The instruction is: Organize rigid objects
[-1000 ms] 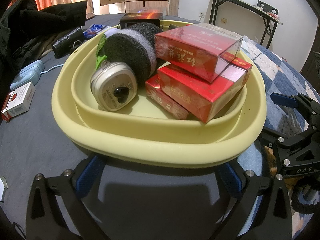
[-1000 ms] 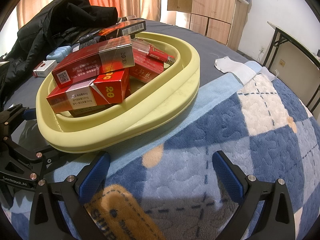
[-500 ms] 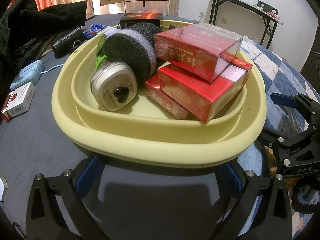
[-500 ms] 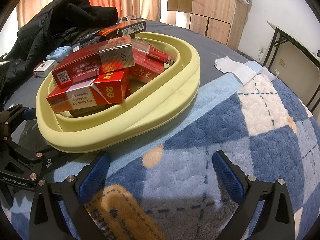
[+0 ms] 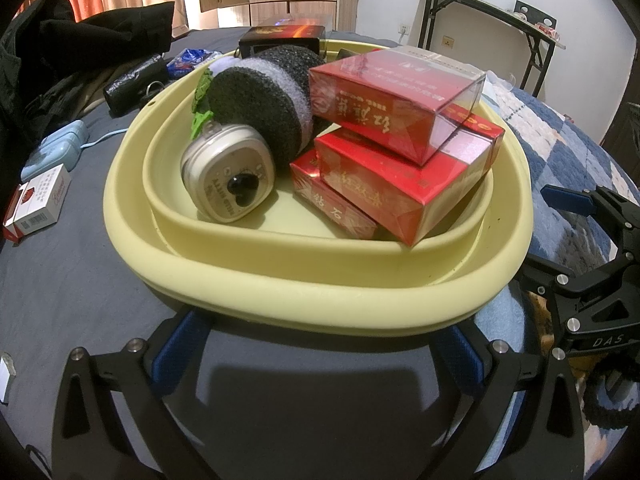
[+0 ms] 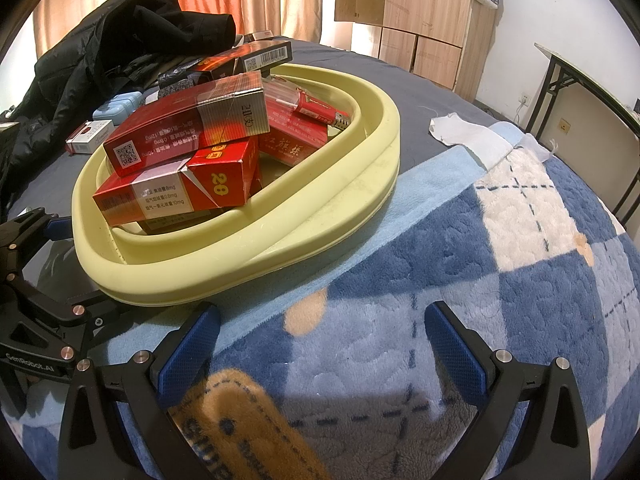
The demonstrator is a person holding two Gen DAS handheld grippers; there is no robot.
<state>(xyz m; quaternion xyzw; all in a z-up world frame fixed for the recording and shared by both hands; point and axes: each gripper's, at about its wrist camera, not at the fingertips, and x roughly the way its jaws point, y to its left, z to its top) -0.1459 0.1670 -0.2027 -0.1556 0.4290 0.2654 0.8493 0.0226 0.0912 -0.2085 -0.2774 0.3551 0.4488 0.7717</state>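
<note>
A pale yellow basin (image 5: 320,292) sits on a bed, half on the dark grey sheet (image 5: 60,280) and half on the edge of a blue checked blanket (image 6: 460,264). Inside it, three red cigarette packs are piled on the right in the left wrist view: a clear-wrapped pack (image 5: 396,100) on top, a second pack (image 5: 404,184) under it jutting over the inner rim, and a third (image 5: 332,204) lying low on the basin floor. To their left a silver tin (image 5: 228,180) leans on its side, touching a dark grey and lilac knitted roll (image 5: 260,100) behind it. From the right wrist view a red lighter (image 6: 316,110) lies on top of the packs toward the far rim.

The left gripper (image 5: 316,352) hovers low at the basin's near edge with its blue-padded fingers (image 5: 176,350) spread wide and holding nothing; the rim hangs just above them. The right gripper (image 6: 320,340) is over the blanket, just right of the basin, its fingers (image 6: 456,344) likewise wide apart and empty.

Outside the basin, a white and red cigarette pack (image 5: 36,204) lies on the sheet to the left, near a light blue case (image 5: 56,148). A black box (image 5: 280,38) stands just beyond the far rim, and a black jacket (image 6: 120,40) is heaped at the far left.
</note>
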